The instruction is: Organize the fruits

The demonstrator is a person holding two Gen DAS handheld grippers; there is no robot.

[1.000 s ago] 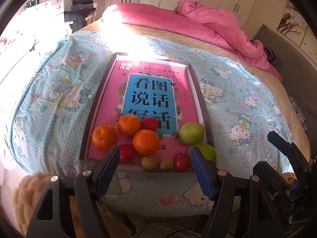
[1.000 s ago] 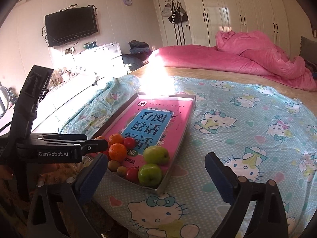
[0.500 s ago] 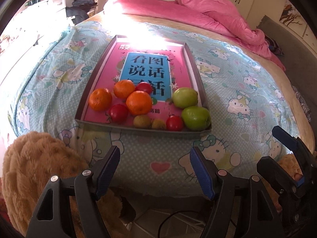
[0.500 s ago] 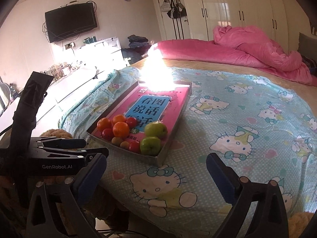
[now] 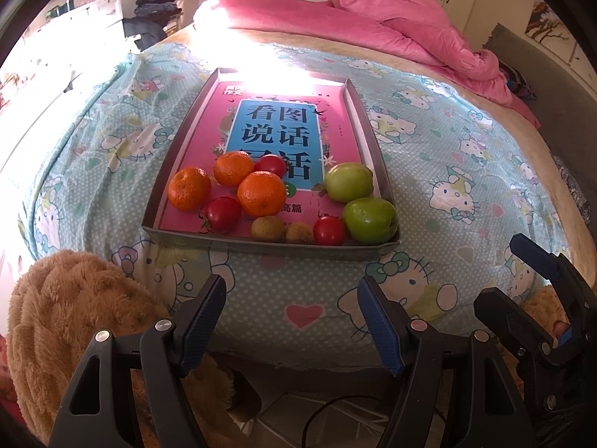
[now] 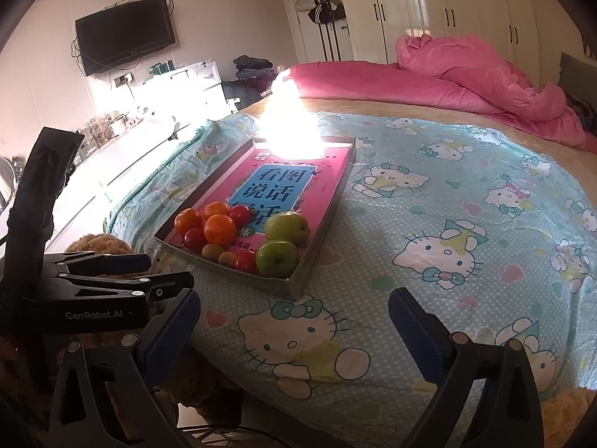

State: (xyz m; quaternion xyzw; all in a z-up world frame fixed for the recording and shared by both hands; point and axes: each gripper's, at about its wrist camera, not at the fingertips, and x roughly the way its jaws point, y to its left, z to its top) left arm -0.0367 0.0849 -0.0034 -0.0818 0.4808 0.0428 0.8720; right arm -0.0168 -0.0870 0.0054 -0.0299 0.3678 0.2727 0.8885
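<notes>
- While both tools hover off the near edge of the bed, the left gripper point(image 5: 291, 321) has its blue-padded fingers spread wide with nothing between them, short of the tray point(image 5: 268, 243).
- The right gripper point(image 6: 294, 321) is likewise spread and holds nothing; it hangs above the printed bedsheet point(image 6: 429, 194), to the right of the tray and apart from it.
- The shallow grey tray rests on the sheet near the foot of the bed, and its floor shows a pink cover with a blue panel of Chinese characters point(image 5: 278, 130).
- All the fruit sits crowded at the tray's near end.
- Three oranges cluster on the left: one at the left wall point(image 5: 189, 189), one further back point(image 5: 233, 168), and a larger one in front point(image 5: 261, 193).
- One red tomato point(image 5: 270, 165) sits behind the large orange, another point(image 5: 222, 214) lies in front between the oranges, and a third point(image 5: 329, 230) lies against the near wall.
- Two small brownish-green fruits point(image 5: 267, 227) lie side by side at the near wall, just left of the third tomato; their kind cannot be told.
- Two green apples fill the right corner, one at the near wall point(image 5: 369, 215) and one just behind it point(image 5: 348, 181).
- A fluffy brown blanket point(image 5: 71, 310) bulges at the lower left, below the bed's edge.
- A crumpled pink duvet point(image 5: 403, 33) lies across the far side of the bed.
</notes>
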